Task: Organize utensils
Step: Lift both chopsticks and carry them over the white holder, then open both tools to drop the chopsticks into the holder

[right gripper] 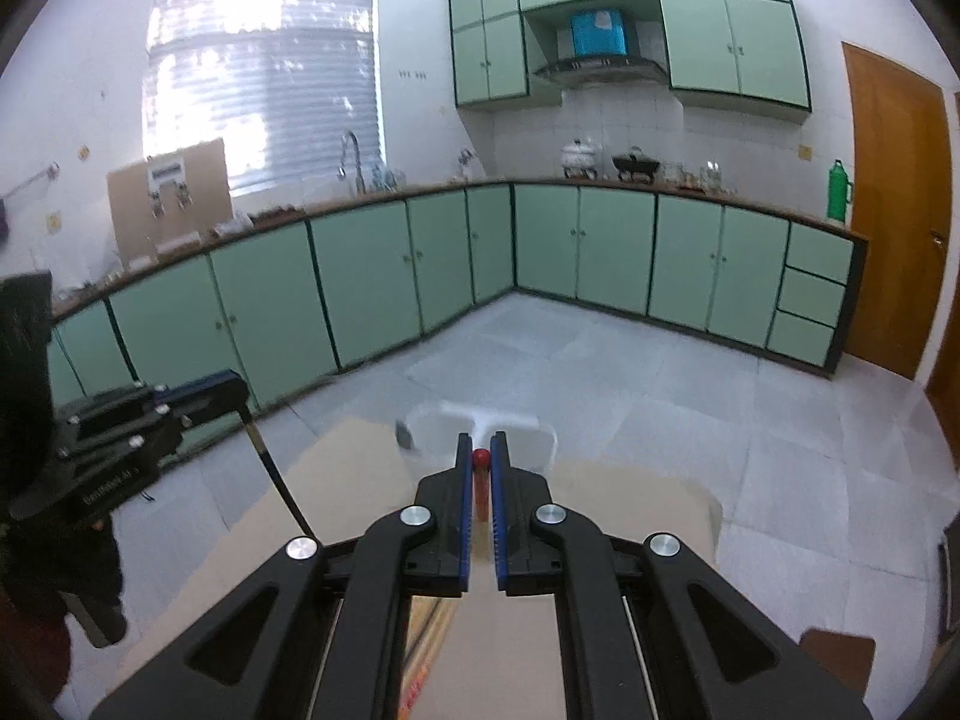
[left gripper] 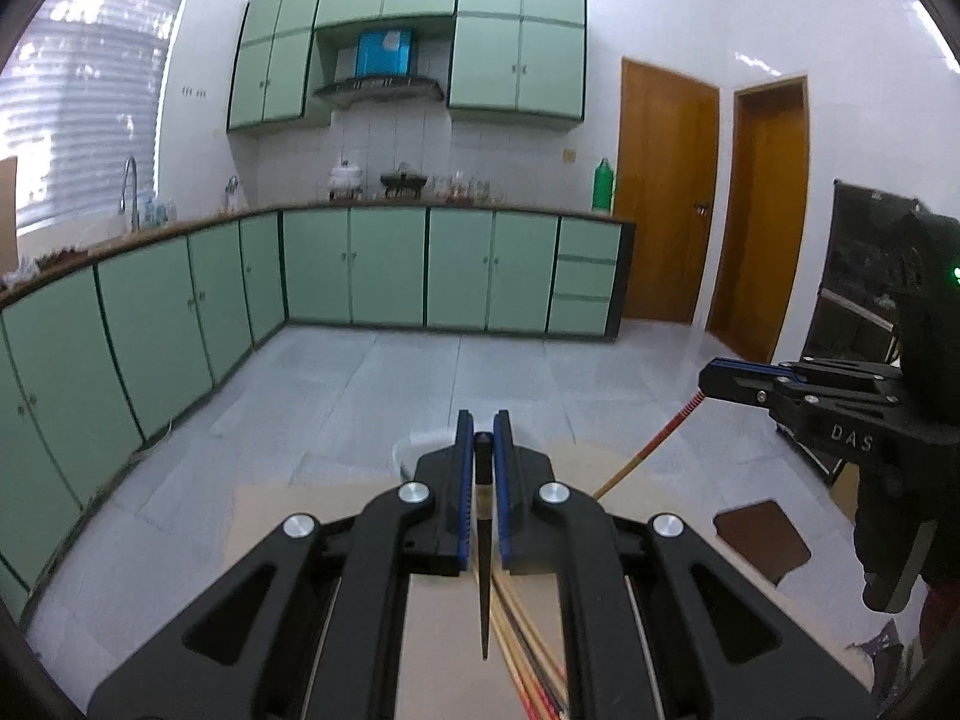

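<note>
My left gripper (left gripper: pixel 483 441) pinches a dark chopstick (left gripper: pixel 483 570) near its thick end; my right gripper (right gripper: pixel 480 459) clamps a red-tipped chopstick (right gripper: pixel 480 480). Light, stiff, probably slick sticks. A translucent container (right gripper: pixel 528 420), blurred, sits at twelve o'clock.

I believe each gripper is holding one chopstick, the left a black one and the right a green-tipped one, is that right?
Not quite: the right gripper holds a red-tipped chopstick, not a green-tipped one, as the right wrist view shows. The rest stands: the left gripper is shut on a black chopstick.
</note>
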Action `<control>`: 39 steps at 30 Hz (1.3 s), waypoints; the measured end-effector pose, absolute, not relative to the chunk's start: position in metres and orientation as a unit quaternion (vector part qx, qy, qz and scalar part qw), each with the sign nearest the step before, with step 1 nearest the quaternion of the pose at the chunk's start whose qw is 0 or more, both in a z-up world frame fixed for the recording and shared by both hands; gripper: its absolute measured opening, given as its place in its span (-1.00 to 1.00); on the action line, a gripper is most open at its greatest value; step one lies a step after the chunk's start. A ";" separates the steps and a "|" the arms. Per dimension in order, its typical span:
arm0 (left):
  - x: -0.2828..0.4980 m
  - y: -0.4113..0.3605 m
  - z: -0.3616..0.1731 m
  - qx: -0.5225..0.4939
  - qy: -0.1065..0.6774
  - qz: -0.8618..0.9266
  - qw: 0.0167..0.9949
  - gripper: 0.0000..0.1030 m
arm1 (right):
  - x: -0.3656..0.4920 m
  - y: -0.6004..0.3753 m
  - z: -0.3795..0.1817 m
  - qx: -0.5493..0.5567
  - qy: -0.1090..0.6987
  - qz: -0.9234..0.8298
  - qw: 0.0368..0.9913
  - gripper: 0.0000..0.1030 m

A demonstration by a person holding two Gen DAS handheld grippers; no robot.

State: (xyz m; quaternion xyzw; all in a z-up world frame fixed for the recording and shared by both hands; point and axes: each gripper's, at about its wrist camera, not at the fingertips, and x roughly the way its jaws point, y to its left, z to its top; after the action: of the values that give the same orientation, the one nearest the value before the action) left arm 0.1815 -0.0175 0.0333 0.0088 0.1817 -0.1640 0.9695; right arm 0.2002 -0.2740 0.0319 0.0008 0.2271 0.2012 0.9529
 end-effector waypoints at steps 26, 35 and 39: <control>0.318 -0.048 0.021 -0.006 0.174 -0.126 0.977 -0.79 | 0.313 -0.250 0.011 -0.018 0.268 0.150 0.952 -0.86; 0.289 -0.030 0.031 -0.009 0.156 -0.133 0.979 -0.20 | 0.290 -0.280 0.026 0.019 0.239 0.135 0.961 -0.30; 0.259 -0.022 0.038 -0.002 0.145 -0.132 0.981 0.16 | 0.263 -0.293 0.033 0.026 0.218 0.124 0.968 0.04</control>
State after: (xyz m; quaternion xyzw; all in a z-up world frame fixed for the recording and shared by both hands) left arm 0.2586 -0.0224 0.0381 -0.0022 0.1451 -0.1323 0.9805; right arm 0.2629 -0.2932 0.0333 0.0261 0.2177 0.1236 0.9678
